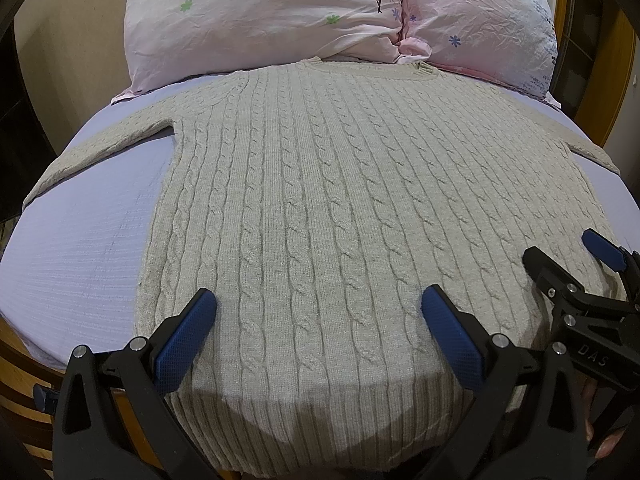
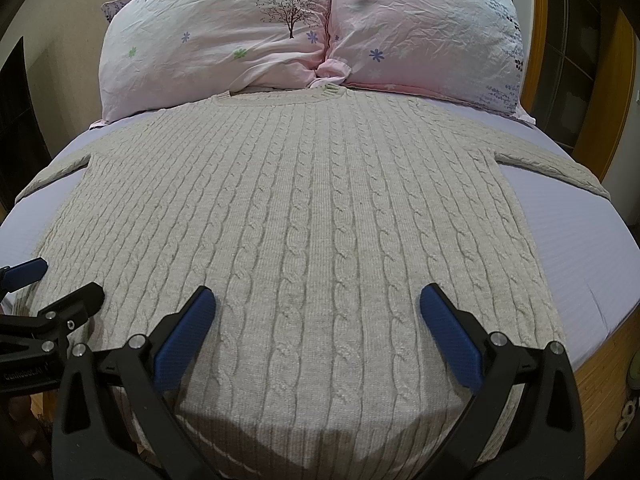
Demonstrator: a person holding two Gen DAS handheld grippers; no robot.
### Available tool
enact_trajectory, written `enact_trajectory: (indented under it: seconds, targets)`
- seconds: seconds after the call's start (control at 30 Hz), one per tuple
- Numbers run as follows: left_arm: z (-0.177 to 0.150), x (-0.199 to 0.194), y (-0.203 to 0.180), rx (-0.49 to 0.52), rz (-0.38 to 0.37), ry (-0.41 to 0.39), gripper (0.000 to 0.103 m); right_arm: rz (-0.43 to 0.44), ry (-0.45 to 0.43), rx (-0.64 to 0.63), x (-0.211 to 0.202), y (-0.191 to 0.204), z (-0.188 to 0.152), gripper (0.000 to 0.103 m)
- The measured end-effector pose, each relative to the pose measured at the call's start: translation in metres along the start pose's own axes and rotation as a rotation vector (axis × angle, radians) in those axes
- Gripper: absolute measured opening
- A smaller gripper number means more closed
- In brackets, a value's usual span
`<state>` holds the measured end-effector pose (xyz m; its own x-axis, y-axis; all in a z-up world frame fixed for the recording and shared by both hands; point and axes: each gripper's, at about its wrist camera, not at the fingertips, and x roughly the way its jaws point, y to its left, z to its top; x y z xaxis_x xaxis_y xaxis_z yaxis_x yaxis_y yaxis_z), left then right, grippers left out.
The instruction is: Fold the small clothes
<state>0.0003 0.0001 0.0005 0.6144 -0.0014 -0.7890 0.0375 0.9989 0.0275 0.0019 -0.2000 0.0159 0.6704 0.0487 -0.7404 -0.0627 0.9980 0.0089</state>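
Note:
A beige cable-knit sweater [image 1: 320,208] lies flat on the bed, neckline toward the pillows, hem toward me, both sleeves spread out sideways. It fills the right wrist view too [image 2: 312,220]. My left gripper [image 1: 318,312] is open and empty, hovering over the hem on the left half. My right gripper [image 2: 316,310] is open and empty over the hem on the right half. The right gripper also shows at the right edge of the left wrist view [image 1: 576,268]. The left gripper shows at the left edge of the right wrist view [image 2: 60,284].
The sweater lies on a lilac sheet [image 1: 80,240] over a bed with a wooden frame [image 2: 600,364]. Two pink flowered pillows [image 1: 260,12] [image 2: 424,36] rest against the sweater's neckline at the head of the bed.

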Motion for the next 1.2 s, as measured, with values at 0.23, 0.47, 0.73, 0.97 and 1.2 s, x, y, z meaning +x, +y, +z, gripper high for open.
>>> enact_trajectory:
  seconds: [0.23, 0.47, 0.73, 0.97, 1.2]
  targets:
    - [0.0, 0.0, 0.0, 0.0, 0.0, 0.0, 0.102, 0.0, 0.0, 0.0, -0.001, -0.001, 0.001, 0.101]
    - [0.0, -0.001, -0.002, 0.005, 0.001, -0.022, 0.102, 0.068, -0.075, -0.06, -0.002, -0.012, 0.003, 0.101]
    - [0.002, -0.007, 0.009, 0.013, -0.044, -0.128, 0.102, 0.131, -0.216, 0.313, -0.034, -0.182, 0.074, 0.101]
    - [0.036, -0.026, 0.046, -0.041, -0.023, -0.309, 0.102, -0.172, -0.104, 0.792, 0.029, -0.385, 0.112, 0.069]
    - [0.051, -0.03, 0.122, -0.242, -0.106, -0.42, 0.102, -0.234, -0.052, 1.089, 0.077, -0.479, 0.1, 0.055]
